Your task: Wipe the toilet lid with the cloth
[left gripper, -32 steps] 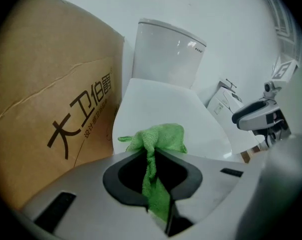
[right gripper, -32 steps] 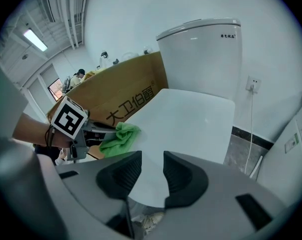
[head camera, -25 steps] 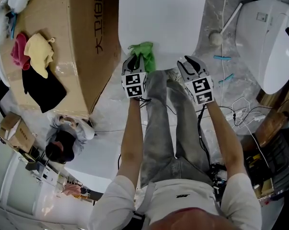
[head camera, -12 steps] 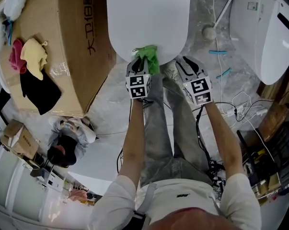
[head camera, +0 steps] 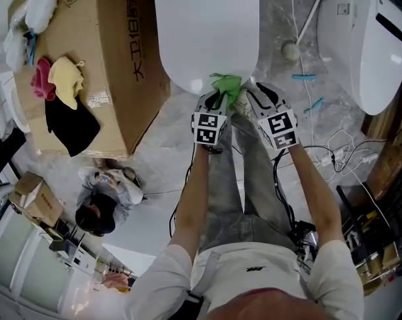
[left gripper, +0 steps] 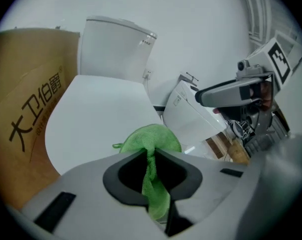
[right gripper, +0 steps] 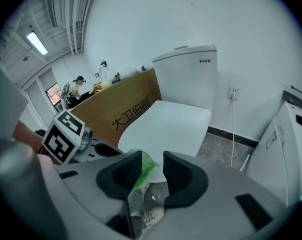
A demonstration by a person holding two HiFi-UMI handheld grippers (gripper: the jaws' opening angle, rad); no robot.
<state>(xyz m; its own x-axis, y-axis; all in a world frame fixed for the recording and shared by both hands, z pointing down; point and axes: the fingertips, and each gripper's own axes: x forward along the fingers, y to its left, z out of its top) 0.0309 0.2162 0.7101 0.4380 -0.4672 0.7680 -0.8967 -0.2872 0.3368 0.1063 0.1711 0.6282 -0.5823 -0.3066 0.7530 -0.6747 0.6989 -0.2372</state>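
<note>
The white toilet lid (head camera: 207, 32) lies shut at the top middle of the head view. A green cloth (head camera: 226, 84) rests on its front edge, to the right of centre. My left gripper (head camera: 220, 95) is shut on the cloth. In the left gripper view the cloth (left gripper: 149, 143) bunches out ahead of the pinched jaws, over the lid (left gripper: 98, 116). My right gripper (head camera: 253, 89) hovers just right of the cloth at the lid's front rim. Its jaws stand slightly apart with nothing between them (right gripper: 152, 165). The cloth (right gripper: 146, 165) shows to the left behind them.
A large cardboard box (head camera: 121, 65) stands against the toilet's left side, with pink, yellow and black cloths on top. A second white toilet (head camera: 364, 45) is at the right. A toilet brush (head camera: 291, 48) and cables (head camera: 334, 153) lie on the floor. A person (head camera: 101, 202) sits at lower left.
My left gripper has carried the cloth rightwards along the lid's front edge, from the left part to right of centre. The right gripper has kept its place beside it.
</note>
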